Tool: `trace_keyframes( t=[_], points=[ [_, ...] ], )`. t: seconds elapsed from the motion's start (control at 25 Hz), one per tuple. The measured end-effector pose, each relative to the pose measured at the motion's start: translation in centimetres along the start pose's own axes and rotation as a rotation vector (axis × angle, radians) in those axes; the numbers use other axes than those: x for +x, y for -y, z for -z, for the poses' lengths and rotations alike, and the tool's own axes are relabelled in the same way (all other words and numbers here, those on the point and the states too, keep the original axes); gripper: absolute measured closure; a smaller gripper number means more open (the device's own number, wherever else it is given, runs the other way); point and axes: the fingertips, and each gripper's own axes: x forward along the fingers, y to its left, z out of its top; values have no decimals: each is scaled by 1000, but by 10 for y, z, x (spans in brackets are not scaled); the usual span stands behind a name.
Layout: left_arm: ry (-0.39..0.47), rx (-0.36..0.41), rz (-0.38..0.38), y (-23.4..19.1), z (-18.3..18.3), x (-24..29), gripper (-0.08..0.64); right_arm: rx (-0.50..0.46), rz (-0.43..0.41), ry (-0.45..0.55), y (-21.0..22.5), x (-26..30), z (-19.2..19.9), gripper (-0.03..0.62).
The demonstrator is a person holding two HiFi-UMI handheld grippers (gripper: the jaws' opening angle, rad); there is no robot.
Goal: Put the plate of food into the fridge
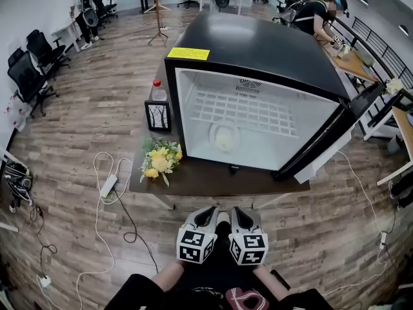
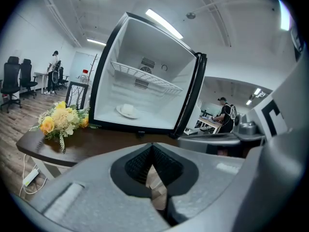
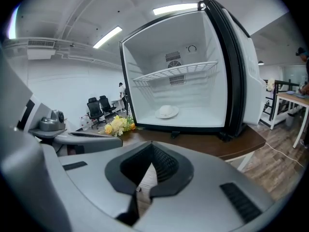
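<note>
The small black fridge [image 1: 258, 44] stands open on a dark table [image 1: 213, 179], its door [image 1: 335, 134] swung to the right. A white plate of food [image 1: 224, 136] rests on the fridge floor below the wire shelf [image 1: 248, 112]; it also shows as the plate [image 2: 128, 111] in the left gripper view and the plate [image 3: 167, 111] in the right gripper view. Both grippers hang side by side in front of the table, well short of the fridge. My left gripper [image 1: 211, 216] is shut and empty. My right gripper [image 1: 237, 216] is shut and empty too.
A bunch of yellow flowers [image 1: 160, 160] lies at the table's left front, with a bottle [image 1: 157, 90] and a dark picture frame [image 1: 157, 115] behind it. Cables and a power strip [image 1: 108, 186] trail on the wood floor at left. Office chairs [image 1: 32, 63] and people stand farther off.
</note>
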Motion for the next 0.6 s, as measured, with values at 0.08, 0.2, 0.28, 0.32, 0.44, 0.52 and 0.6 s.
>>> trace_keyframes(
  t=[0.08, 0.2, 0.28, 0.32, 0.44, 0.52, 0.6],
  points=[
    [-1, 4, 13, 3, 1, -1, 552, -2, 1, 1, -1, -2, 1, 584],
    [2, 5, 20, 5, 2, -3, 552, 11, 5, 2, 0, -4, 2, 584],
    [1, 4, 21, 5, 3, -5, 552, 18, 9, 4, 1, -5, 3, 584],
    [-1, 5, 21, 6, 4, -6, 552, 17, 11, 5, 0, -6, 4, 584],
    [-9, 20, 15, 4, 8, -8, 552, 3, 15, 6, -3, -6, 4, 584],
    [-12, 18, 13, 3, 9, -9, 552, -3, 18, 4, -5, -6, 4, 584],
    [-12, 10, 8, 0, 10, -10, 552, -5, 17, 4, -7, -6, 5, 584]
  ],
)
